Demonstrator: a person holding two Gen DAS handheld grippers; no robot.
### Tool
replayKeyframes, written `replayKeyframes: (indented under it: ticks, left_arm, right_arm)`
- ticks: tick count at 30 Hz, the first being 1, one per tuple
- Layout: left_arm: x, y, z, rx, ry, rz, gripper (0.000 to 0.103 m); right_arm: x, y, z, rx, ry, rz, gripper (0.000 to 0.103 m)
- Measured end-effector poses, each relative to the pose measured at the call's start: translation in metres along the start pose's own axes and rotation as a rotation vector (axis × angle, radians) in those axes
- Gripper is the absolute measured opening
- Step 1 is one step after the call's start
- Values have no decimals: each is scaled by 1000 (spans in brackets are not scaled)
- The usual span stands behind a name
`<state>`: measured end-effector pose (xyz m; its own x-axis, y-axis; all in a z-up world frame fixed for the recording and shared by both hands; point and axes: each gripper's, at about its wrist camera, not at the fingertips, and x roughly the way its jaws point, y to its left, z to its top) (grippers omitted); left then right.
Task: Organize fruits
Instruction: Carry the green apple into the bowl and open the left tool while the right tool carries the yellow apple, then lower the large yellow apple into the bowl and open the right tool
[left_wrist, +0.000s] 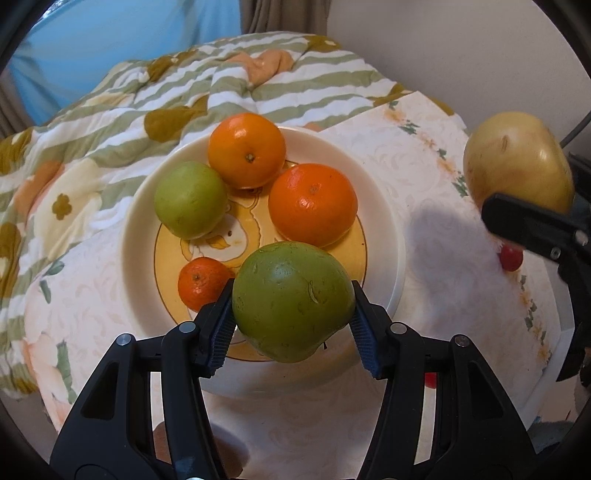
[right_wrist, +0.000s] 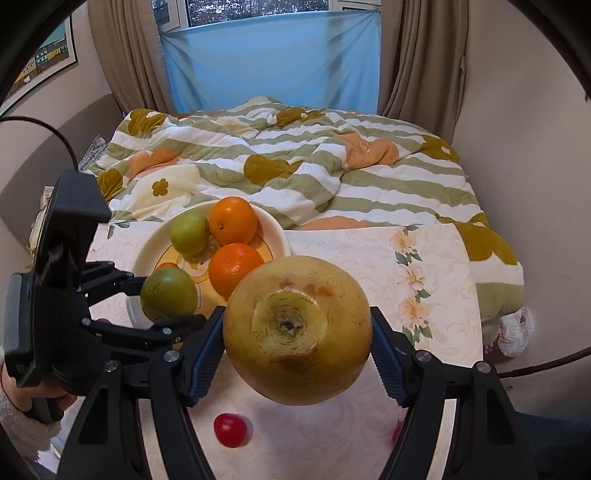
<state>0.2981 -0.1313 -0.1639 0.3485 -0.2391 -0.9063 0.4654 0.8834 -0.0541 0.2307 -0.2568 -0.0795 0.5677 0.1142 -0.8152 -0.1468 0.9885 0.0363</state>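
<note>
My left gripper (left_wrist: 292, 314) pinched a green apple (left_wrist: 291, 301) over the plate's (left_wrist: 376, 192) near rim. My right gripper (right_wrist: 297, 343) clamped a yellow pear (right_wrist: 297, 332) above the tablecloth (right_wrist: 436, 266).

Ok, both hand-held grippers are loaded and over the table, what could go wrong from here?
1. The plate already holds four fruits, so setting down the green fruit from the left hand-held gripper may nudge the small tangerine.
2. The yellow pear in the right hand-held gripper is large and round; it could slip out.
3. A red cherry tomato lies below; a dropped fruit may hit it.
</note>
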Motion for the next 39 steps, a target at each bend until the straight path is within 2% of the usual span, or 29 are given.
replayKeyframes:
  ticks: [2,3,4,6,15,23,32,39]
  left_arm:
    - [-3,1,-1,-12,-6,5,73]
    - [-6,3,1,-21,-22,-1,91]
    - [-10,4,1,-29,-37,-5,103]
    - [-18,5,3,-35,-65,-1,103]
    - [-47,19,-4,-72,-92,35,103]
    - [-92,60,-25,-194,-142,137,103]
    - [-116,111,-62,-367,-151,199,103]
    - [-121,128,-80,-428,-159,250,103]
  right_arm:
    - [0,-2,2,-1,-2,1,69]
    - [0,-3,3,-1,-4,2,69]
    - [0,-3,4,-2,-6,3,69]
    - [-2,-3,5,-5,-9,3,69]
    - [-6,5,16,-31,-26,16,69]
    - [-5,33,32,-91,-49,70,69]
    - [29,68,47,-163,-18,148,69]
    - [69,84,51,-199,19,177,69]
